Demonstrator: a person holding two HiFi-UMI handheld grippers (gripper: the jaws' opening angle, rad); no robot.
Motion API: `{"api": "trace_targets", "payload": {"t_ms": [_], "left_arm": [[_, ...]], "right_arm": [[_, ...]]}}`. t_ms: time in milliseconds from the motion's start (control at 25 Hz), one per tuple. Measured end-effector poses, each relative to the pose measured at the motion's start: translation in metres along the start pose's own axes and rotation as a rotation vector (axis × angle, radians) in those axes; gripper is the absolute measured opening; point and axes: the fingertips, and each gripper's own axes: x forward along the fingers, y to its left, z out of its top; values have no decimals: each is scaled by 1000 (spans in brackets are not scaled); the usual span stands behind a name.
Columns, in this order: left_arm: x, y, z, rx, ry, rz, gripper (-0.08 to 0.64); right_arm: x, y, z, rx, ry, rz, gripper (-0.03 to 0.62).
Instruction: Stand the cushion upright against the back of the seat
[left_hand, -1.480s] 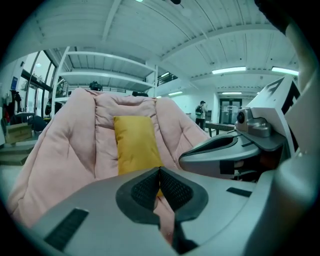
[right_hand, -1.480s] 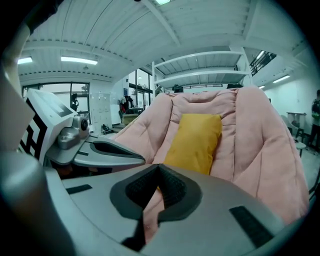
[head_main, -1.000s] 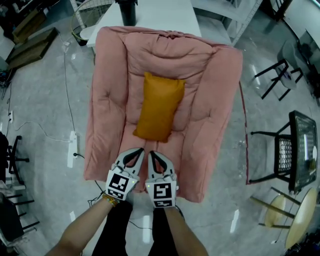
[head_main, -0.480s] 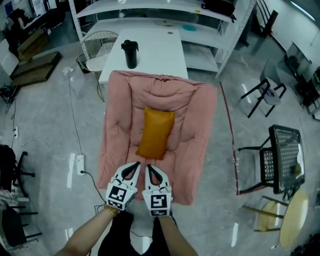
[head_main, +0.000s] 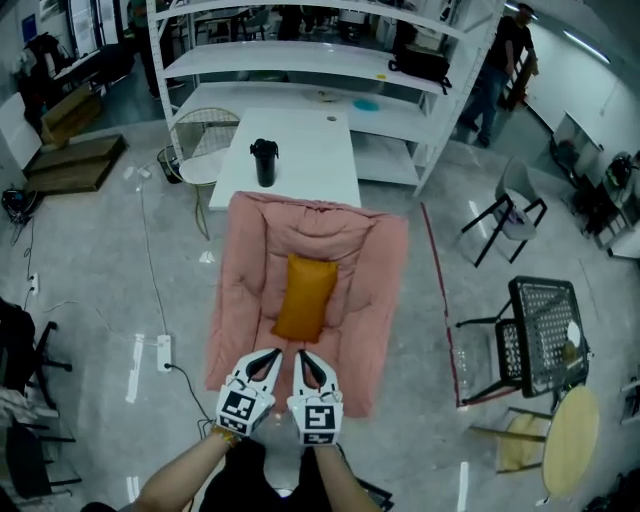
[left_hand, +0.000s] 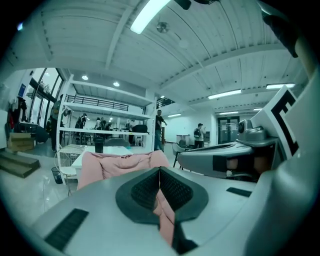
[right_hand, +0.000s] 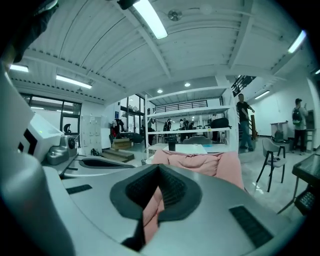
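Overhead and level views, shared seat (head_main: 236, 300)

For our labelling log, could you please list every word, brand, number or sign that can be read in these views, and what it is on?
None can be read in any view.
Marker cubes on the left gripper and right gripper: black-and-white square patterns, not lettering.
The black bottle on the white table: no legible label.
Items on the shelves: too small to read.
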Motion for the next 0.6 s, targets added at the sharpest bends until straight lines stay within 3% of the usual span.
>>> {"api": "trace_targets", "payload": {"t_ms": [200,600], "left_arm": [[-30,-7,18,-19,3,8,14],[-62,-29,55,30,-31,-20,14]], "right_arm": [[-29,11,13,-2,-3,-7,15],[-71,42,55,-52,-60,34,14]]}}
